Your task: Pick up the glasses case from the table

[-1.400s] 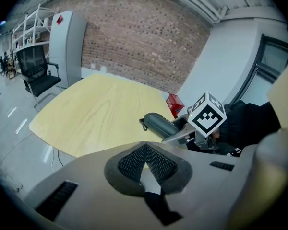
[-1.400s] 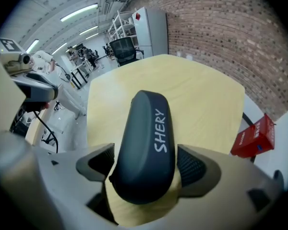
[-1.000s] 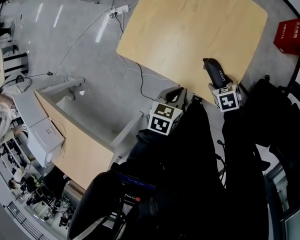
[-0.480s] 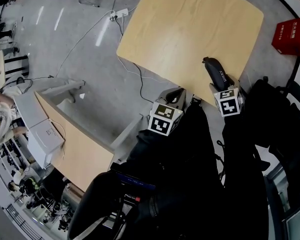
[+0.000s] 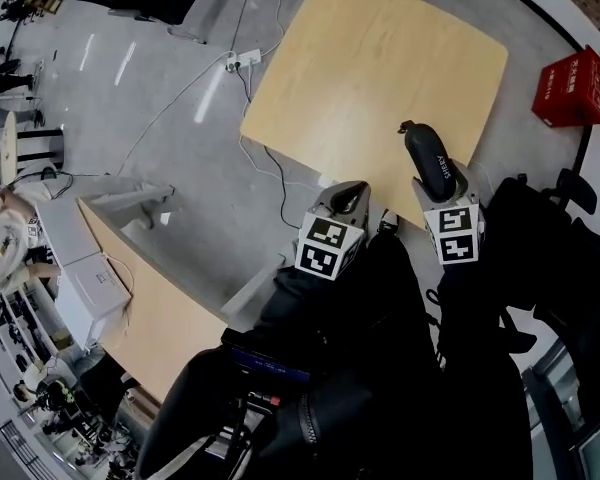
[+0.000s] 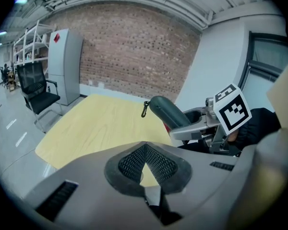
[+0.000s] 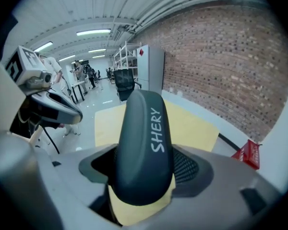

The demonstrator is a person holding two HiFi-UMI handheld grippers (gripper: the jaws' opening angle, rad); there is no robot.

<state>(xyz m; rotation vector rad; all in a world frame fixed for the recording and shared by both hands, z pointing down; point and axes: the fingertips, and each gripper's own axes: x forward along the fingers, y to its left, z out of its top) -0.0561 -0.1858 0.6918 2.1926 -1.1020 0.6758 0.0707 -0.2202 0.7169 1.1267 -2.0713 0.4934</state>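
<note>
The glasses case (image 5: 430, 160) now hangs clear above the table (image 5: 360, 68) — a second ago it sat lower, at the edge — clamped in the right gripper (image 5: 441, 182), whose jaws have just been closing on it. Pick-up looks done; left gripper (image 5: 346, 198) idles beside, jaws together, empty.

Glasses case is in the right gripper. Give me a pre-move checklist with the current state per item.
1. Dark grey hard-shell glasses case gripped: ok. The right gripper jaws have just been closing, and the case is pressed between the pads.
2. Case off the light wooden table: ok. In the left gripper view it looks raised above the top.
3. Grip centred: not ok. It is held near one end and most of it juts forward.
4. Left gripper empty: ok. Jaws are together with nothing between them.
5. Left gripper apart from the case: ok.
6. Small black clip on the case's far end free: ok. It dangles clear.
</note>
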